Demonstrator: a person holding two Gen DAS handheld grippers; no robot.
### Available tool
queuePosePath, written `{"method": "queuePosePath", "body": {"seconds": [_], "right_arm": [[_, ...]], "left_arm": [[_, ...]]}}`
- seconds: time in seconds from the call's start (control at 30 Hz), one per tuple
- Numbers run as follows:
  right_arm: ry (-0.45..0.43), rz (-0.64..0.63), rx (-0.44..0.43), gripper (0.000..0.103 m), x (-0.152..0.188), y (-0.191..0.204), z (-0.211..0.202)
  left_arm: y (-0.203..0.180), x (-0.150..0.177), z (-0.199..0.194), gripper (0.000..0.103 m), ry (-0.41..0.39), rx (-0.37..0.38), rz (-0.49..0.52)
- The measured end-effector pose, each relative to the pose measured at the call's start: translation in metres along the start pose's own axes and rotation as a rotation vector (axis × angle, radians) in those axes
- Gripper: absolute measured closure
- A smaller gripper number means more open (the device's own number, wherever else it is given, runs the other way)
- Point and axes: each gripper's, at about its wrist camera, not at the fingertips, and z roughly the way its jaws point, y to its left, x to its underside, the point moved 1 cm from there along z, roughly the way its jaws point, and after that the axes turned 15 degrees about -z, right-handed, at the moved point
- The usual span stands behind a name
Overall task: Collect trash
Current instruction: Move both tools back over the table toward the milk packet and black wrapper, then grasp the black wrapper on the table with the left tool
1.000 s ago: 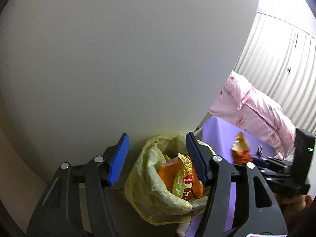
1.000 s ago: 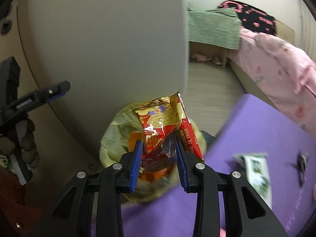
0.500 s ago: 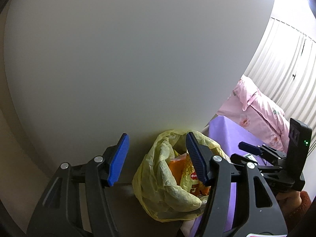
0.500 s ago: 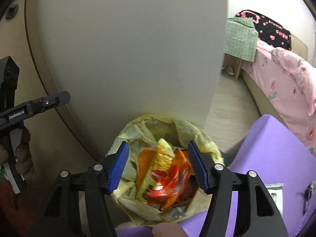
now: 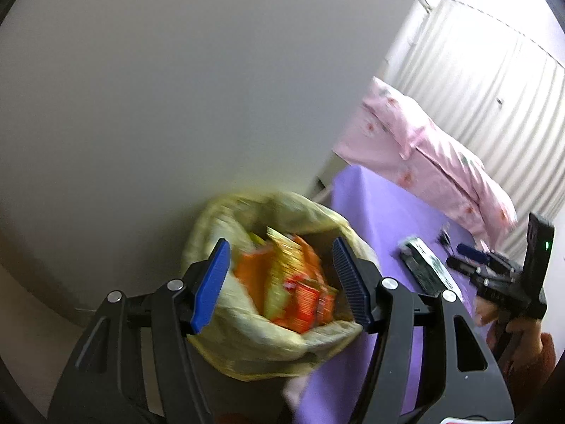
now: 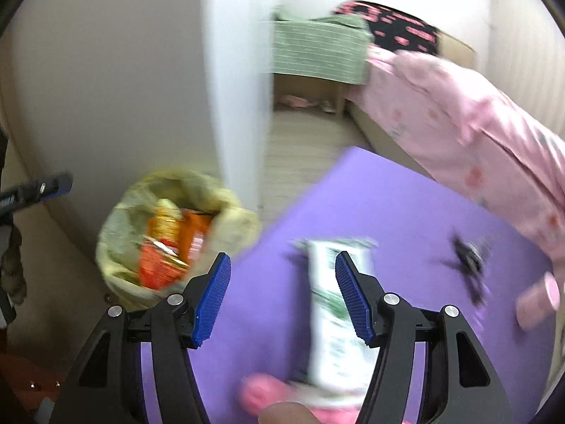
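Daylight glares through the curtains [image 5: 494, 81]; both fisheye views motion-blurred, edges vignetted.

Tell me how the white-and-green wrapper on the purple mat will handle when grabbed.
The flat white-and-green plastic wrapper looks thin, so probably light and floppy. Its glossy film may slip or crinkle. Lying flat on the purple mat, it likely needs pinching at an edge.

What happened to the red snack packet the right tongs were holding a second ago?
The right tongs have just been opening and let the red snack packet go; it now lies in the yellow trash bag. Empty, they swung over the purple mat toward the white-and-green wrapper. The left tongs stayed open and empty at the bag.
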Motion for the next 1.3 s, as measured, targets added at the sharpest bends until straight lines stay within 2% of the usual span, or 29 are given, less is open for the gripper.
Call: {"method": "queuePosePath", "body": {"seconds": [0.23,0.27,0.43,0.53,0.83,0.97,1.1,1.3], "right_arm": [[-0.016,0.169,0.140,0.045,0.050,-0.076,-0.023],[-0.015,0.191,0.152,0.042,0.058,-0.085,-0.024],[0.011,0.258,0.151,0.039,0.095,-0.112,-0.024],[0.038,0.272,0.162,0.039,0.110,-0.119,-0.021],[0.104,0.344,0.118,0.039,0.145,-0.131,-0.011],[0.128,0.390,0.074,0.039,0.157,-0.136,-0.008],[0.142,0.367,0.067,0.039,0.159,-0.132,-0.011],[0.159,0.338,0.052,0.039,0.161,-0.128,-0.015]], "left_arm": [[-0.069,0.036,0.041,0.046,0.143,0.100,0.110],[-0.077,0.041,0.045,0.046,0.158,0.107,0.128],[-0.120,0.062,0.072,0.045,0.239,0.135,0.194],[-0.143,0.073,0.087,0.045,0.277,0.146,0.217],[-0.199,0.095,0.123,0.045,0.361,0.159,0.267],[-0.214,0.095,0.141,0.045,0.371,0.142,0.244],[-0.223,0.097,0.156,0.045,0.378,0.108,0.219],[-0.240,0.099,0.161,0.045,0.365,0.115,0.266]]}}
